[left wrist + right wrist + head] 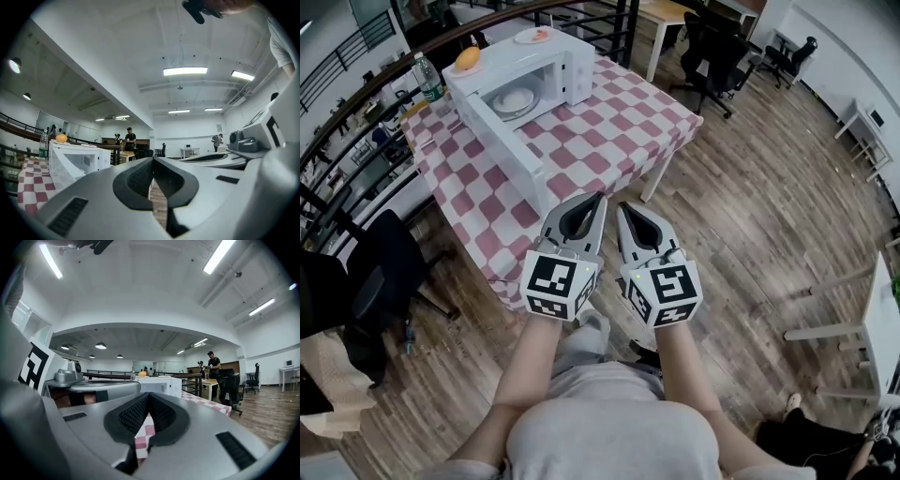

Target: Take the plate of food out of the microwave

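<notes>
With the approach pending, the left claw (598,199) and right claw (622,208), closed and empty, must near the open microwave (572,70) for the plate (514,99).

A surface (609,131) under a pink-and-white checked cloth fills the upper middle of the frame, standing on a wooden floor (750,216). At the upper left, a clear water bottle (428,80) with a green label stands near the cloth's far corner, an orange (467,58) just right of it. A black office chair (712,52) sits at the upper right, another chair (389,258) at the left edge.
</notes>
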`<state>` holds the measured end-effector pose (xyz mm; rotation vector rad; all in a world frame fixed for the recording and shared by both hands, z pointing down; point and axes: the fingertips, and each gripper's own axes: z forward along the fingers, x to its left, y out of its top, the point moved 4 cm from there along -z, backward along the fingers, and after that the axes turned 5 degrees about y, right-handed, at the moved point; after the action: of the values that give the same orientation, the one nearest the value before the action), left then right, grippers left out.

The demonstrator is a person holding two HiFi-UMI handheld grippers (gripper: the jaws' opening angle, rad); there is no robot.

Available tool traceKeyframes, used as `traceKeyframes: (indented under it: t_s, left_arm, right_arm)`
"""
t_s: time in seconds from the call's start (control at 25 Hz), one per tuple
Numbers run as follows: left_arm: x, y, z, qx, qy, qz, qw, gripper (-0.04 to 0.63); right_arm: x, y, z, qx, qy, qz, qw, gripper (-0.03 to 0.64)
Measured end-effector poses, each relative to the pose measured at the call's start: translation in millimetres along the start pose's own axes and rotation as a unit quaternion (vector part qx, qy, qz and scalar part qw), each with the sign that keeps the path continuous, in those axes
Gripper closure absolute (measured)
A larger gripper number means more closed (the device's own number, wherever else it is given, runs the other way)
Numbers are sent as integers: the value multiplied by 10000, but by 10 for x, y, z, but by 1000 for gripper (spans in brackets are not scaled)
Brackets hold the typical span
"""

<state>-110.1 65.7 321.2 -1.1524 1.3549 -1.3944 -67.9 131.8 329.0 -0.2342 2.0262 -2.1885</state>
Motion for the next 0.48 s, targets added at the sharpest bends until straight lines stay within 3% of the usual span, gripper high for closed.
traceKeyframes:
  t_s: [0.48]
  left_arm:
    - [382,-34,870,150,361,29,9992,594]
  right_arm:
    - [-617,30,824,61,272,113,9995,594]
